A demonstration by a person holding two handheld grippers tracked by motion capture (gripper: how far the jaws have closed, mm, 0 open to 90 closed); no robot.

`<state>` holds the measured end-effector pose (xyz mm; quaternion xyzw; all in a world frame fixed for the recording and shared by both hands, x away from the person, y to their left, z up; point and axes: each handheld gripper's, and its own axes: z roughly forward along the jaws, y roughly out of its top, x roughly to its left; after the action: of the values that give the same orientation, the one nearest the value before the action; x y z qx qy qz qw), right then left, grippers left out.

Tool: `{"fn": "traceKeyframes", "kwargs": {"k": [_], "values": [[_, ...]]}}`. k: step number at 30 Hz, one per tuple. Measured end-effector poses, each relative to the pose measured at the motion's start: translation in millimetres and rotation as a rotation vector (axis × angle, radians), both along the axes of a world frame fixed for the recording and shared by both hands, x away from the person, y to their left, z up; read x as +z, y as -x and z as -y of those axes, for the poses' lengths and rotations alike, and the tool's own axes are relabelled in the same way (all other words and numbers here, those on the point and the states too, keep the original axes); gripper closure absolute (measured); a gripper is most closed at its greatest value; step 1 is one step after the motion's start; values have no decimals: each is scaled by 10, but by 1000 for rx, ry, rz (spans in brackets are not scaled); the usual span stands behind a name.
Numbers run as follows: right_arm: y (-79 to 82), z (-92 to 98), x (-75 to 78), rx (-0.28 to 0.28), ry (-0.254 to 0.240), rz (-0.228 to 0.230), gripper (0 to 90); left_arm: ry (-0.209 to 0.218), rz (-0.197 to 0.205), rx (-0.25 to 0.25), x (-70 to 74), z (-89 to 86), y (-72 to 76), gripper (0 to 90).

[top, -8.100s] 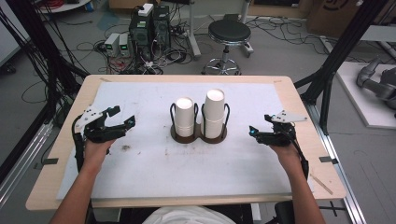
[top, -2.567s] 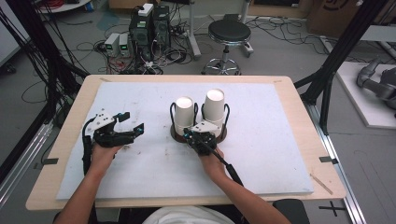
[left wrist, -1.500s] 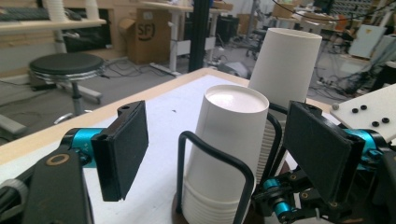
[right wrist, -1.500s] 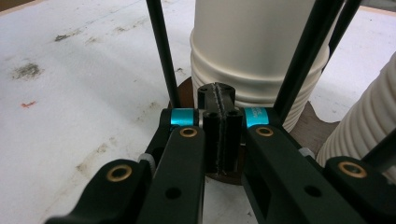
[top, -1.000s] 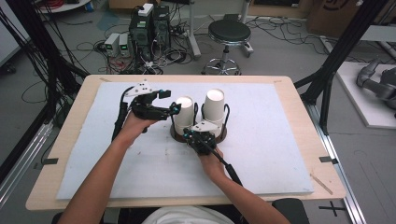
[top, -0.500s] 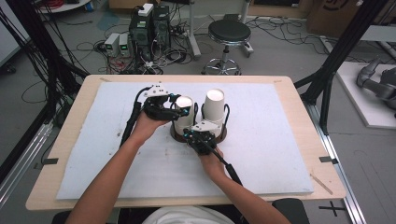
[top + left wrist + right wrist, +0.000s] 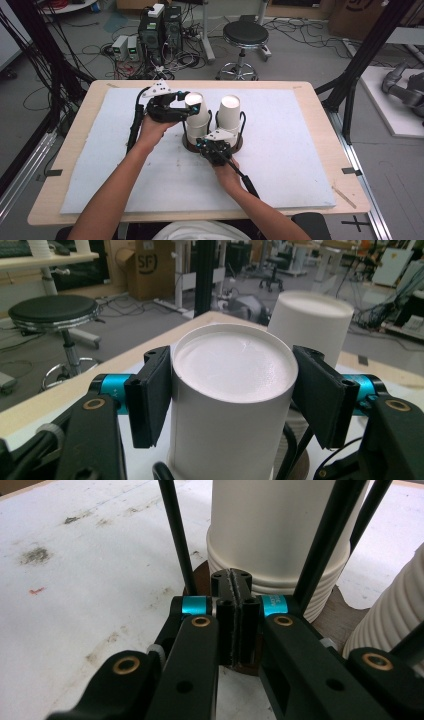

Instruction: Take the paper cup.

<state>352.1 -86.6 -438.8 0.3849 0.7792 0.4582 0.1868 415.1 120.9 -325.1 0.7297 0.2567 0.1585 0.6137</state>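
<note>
Two stacks of upturned white paper cups stand in a black wire holder on a round brown base (image 7: pixel 239 146). My left gripper (image 7: pixel 192 107) has just been closing and is now shut on the top cup (image 7: pixel 232 365) of the left stack (image 7: pixel 197 120), one pad on each side of it. The right stack (image 7: pixel 230 112) rises just behind it in the left gripper view (image 7: pixel 312 320). My right gripper (image 7: pixel 207 144) is shut with nothing between its jaws. Its tips (image 7: pixel 235 582) rest on the front of the brown base (image 7: pixel 345 612), before a cup stack (image 7: pixel 275 535).
A white mat (image 7: pixel 300 165) covers the wooden table (image 7: pixel 345 200). Black wire posts (image 7: pixel 175 535) of the holder rise beside the cups. Beyond the far edge stand a stool (image 7: pixel 245 35) and computer boxes (image 7: pixel 160 25) among cables.
My left hand came in from the left side of the table to the left stack, and its jaws closed around the top cup. The right hand stayed at the holder's base.
</note>
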Motion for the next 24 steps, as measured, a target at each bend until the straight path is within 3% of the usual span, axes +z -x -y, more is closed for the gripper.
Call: {"fn": "traceKeyframes", "kwargs": {"k": [7,12,16,24], "values": [[-1,1,2,16,0,-2,851,52,20,-2,177,-64,82,349],[5,11,16,58,-3,-30,746,55,-17,-1,263,-112,154,349],[12,72,71,120,-34,-56,701,61,-23,-11,332,-162,243,350],[62,287,282,236,-106,-46,563,33,-9,-29,445,-232,435,349]]}}
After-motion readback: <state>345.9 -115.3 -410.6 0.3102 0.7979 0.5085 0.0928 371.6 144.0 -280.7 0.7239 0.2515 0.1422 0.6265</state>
